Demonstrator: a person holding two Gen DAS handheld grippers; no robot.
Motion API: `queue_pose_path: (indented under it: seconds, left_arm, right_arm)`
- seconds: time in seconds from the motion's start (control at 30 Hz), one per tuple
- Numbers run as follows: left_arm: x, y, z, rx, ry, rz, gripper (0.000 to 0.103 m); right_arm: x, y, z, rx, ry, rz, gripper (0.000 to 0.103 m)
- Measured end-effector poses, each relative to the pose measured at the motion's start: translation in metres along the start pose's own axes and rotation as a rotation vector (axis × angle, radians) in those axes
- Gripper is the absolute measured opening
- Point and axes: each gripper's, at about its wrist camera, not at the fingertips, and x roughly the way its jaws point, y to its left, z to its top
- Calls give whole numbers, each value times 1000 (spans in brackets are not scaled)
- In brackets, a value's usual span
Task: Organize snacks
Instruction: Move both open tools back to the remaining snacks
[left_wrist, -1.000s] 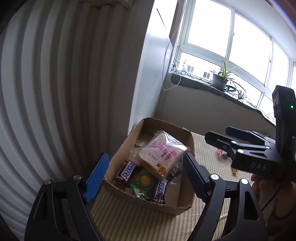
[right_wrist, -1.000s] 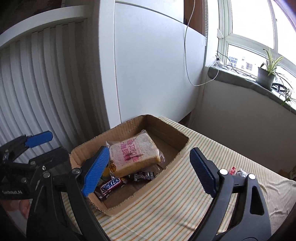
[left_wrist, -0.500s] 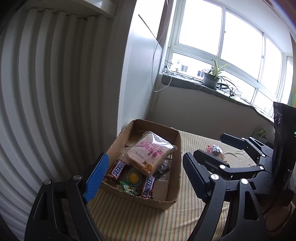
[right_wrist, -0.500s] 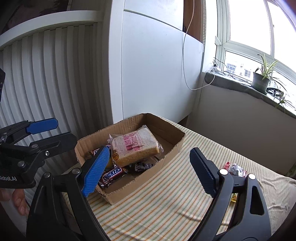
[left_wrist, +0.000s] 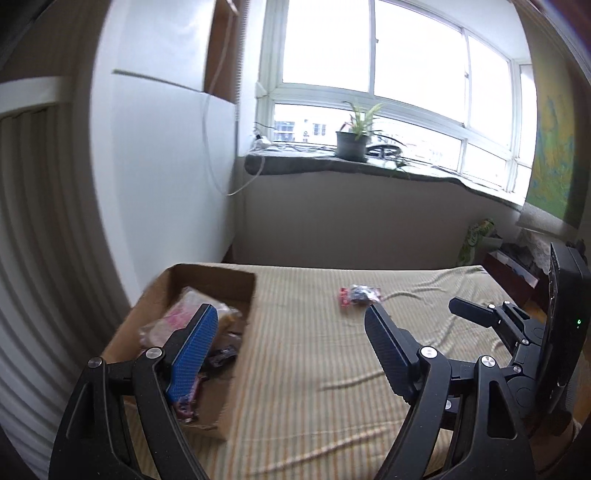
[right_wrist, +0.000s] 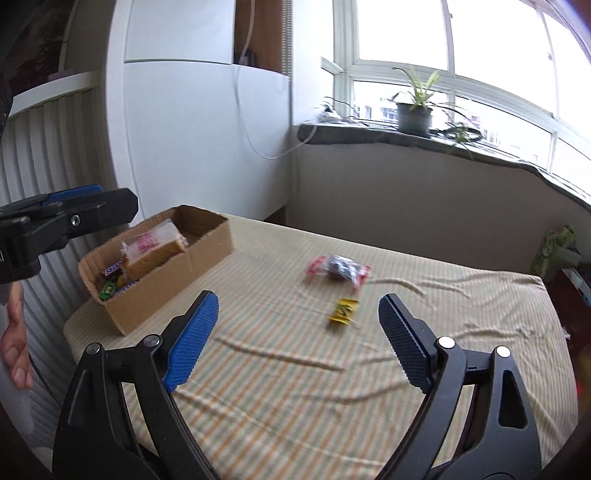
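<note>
Both tongs, left (left_wrist: 291, 345) and right (right_wrist: 299, 338), swung from the one box (right_wrist: 177, 273) toward two loose snacks (right_wrist: 338, 271), spread, empty.

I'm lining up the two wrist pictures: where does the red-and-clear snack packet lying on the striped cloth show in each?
Left wrist view: red-and-clear snack packet is right of centre, just above the tip of the right-hand finger.
Right wrist view: the packet is right of centre, beyond the yellow candy.
Shared landmark: the cardboard box, left of the packet in both.
</note>
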Motion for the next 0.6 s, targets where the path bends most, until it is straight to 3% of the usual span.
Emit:
queue_pose_path:
  seconds: [0.17,0.27,0.6]
  left_arm:
    - [15,-65,3,77,8,-130,82]
    - [19,-88,1,105,22,-169,82]
    - [15,-92,1,126,32,-144,82]
  right_arm:
    - [-26,-66,-30,101,33,-124,91]
    - [-39,-87,-39,146,30,-158,91]
    - [-23,-68,-39,107,42,-102,92]
